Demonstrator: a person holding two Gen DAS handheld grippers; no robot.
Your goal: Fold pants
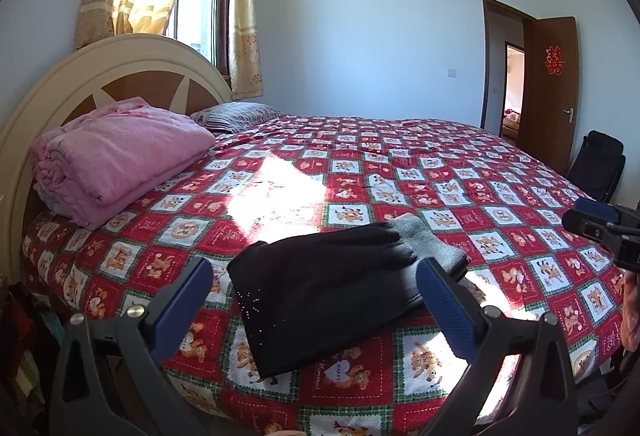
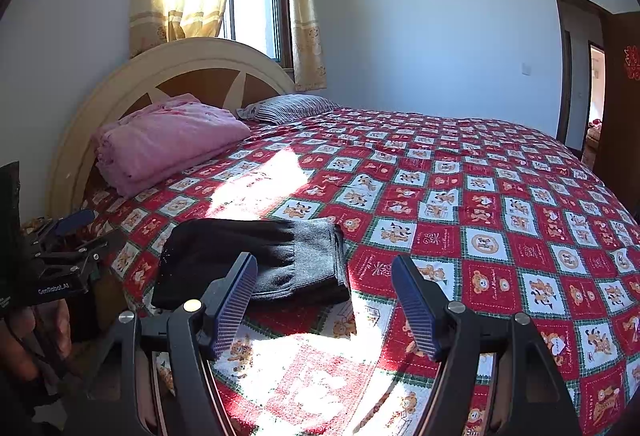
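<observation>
Black pants [image 1: 328,284] lie folded in a compact stack near the front edge of the bed, with a grey lining or cuff [image 1: 432,244] showing at the right end. They also show in the right wrist view [image 2: 256,256]. My left gripper [image 1: 316,300] is open and empty, held above the pants, its blue pads to either side. My right gripper [image 2: 324,304] is open and empty, just right of the pants and above the bedspread. It also shows at the right edge of the left wrist view [image 1: 604,232].
The bed has a red checked bedspread [image 1: 460,187] with bear pictures. A folded pink blanket [image 1: 116,155] and a striped pillow [image 1: 240,115] lie by the headboard [image 1: 60,83]. A dark chair [image 1: 596,163] stands by the open door [image 1: 548,91].
</observation>
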